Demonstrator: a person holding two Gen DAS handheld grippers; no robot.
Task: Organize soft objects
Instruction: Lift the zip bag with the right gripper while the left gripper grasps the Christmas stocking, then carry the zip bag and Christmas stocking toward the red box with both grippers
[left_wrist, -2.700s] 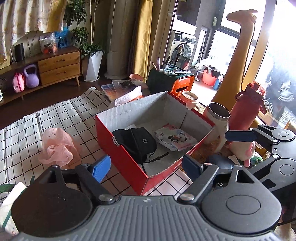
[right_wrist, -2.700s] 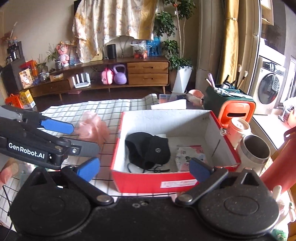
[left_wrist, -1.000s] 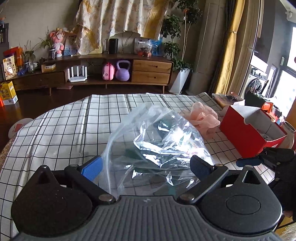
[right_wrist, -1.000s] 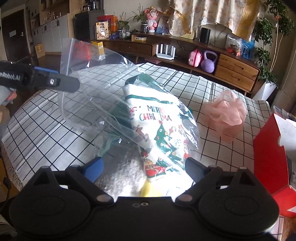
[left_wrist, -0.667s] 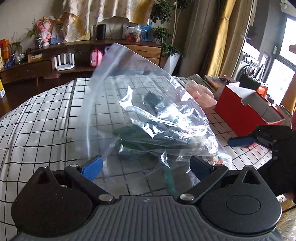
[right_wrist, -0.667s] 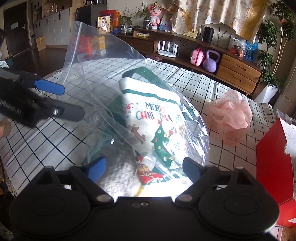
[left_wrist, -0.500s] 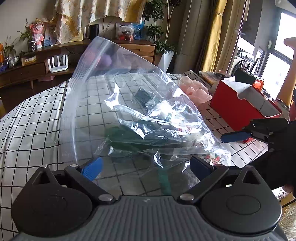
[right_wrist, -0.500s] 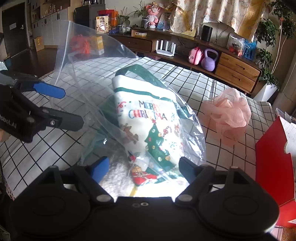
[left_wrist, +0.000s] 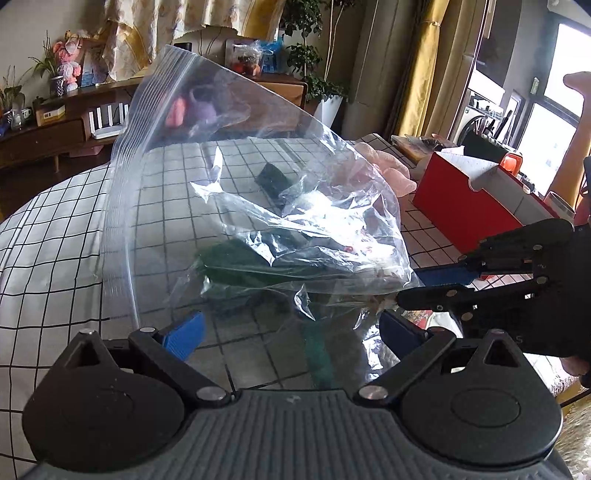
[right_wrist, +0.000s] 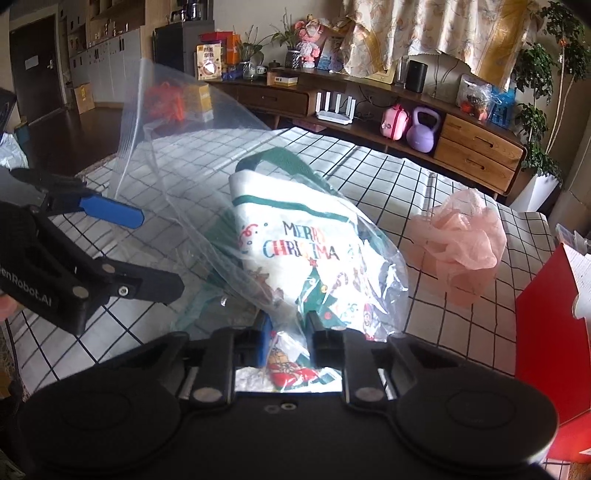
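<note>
A clear zip bag (right_wrist: 192, 155) lies on the checked tablecloth with a white "Merry Christmas" cloth bag (right_wrist: 295, 236) with a green strap inside it. My right gripper (right_wrist: 288, 336) is at the bag's near end. Its jaws are closing, and the plastic and the printed cloth are pinched between the pads. From the left wrist, the zip bag (left_wrist: 258, 184) stands up with its mouth raised, and the right gripper (left_wrist: 417, 286) nips its right corner. My left gripper (left_wrist: 291, 332) is open, with the bag's near edge between its fingers but untouched. In the right wrist view the left gripper (right_wrist: 160, 253) sits beside the bag's mouth.
A pink mesh puff (right_wrist: 461, 240) lies on the table (right_wrist: 406, 173) right of the bag. A red box (left_wrist: 461, 206) stands at the table's right edge, with cups and a bottle behind it. A wooden sideboard (right_wrist: 476, 147) runs along the far wall.
The right jaws went from wide apart to close together on the bag's near end. The left gripper sank a little towards the bag and stayed open. The bag's mouth now stands higher.
</note>
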